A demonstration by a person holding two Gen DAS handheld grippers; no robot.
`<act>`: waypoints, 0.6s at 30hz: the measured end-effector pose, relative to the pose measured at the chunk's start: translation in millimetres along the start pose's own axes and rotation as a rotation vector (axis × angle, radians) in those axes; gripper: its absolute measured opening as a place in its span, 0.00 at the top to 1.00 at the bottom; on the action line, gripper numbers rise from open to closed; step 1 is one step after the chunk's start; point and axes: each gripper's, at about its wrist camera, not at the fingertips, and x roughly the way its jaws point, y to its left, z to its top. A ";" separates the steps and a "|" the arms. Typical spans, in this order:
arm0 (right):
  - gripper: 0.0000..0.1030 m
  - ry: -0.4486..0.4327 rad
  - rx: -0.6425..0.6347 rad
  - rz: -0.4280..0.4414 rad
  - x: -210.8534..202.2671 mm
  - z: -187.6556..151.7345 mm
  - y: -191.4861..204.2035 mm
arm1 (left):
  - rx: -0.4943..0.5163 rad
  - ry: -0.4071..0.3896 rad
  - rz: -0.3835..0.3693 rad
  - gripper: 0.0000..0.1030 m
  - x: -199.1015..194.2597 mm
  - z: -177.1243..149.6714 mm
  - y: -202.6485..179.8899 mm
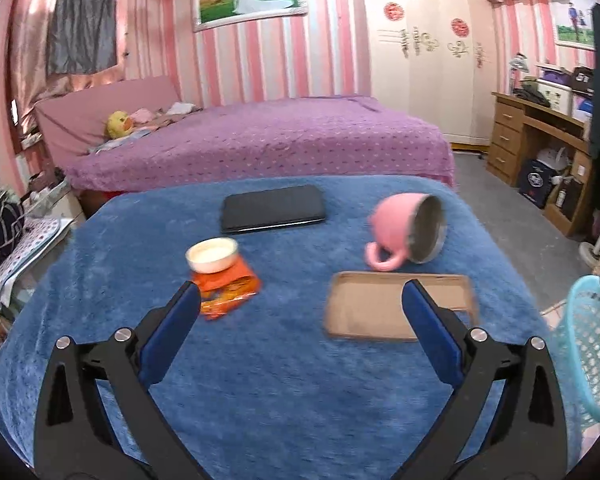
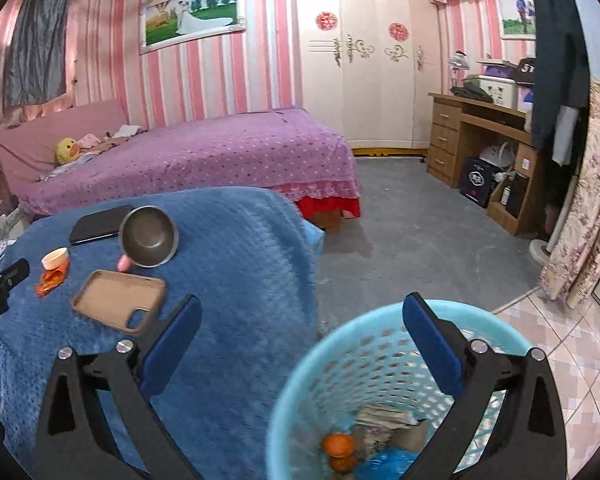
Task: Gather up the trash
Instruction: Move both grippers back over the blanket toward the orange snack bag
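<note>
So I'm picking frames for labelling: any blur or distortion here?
Left wrist view: motion blur smears the pink mug, phone case and orange wrapper. Right wrist view: sharper tabletop, soft basket contents. Both: fisheye bending, dark corners.

Blue blanket (image 1: 260, 380); orange wrapper (image 1: 226, 290); pink mug (image 1: 400, 228); turquoise basket (image 2: 340, 360).

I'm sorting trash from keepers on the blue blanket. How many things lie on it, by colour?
Black, flat rectangular tablet case: 1
Pink, metal-lined mug tipped on its side: 1
White, small round plastic cup: 1
Orange, crumpled snack wrapper: 1
Tan, empty phone case: 1
Total: 5
</note>
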 end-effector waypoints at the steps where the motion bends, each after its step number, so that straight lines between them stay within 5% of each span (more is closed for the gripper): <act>1: 0.05 0.001 -0.004 0.006 2.0 -0.3 6.8 | -0.011 0.011 0.006 0.06 4.9 -0.3 6.9; 18: 0.05 0.084 -0.067 0.053 51.7 -2.5 86.9 | -0.083 0.193 0.086 0.06 86.5 -15.3 87.8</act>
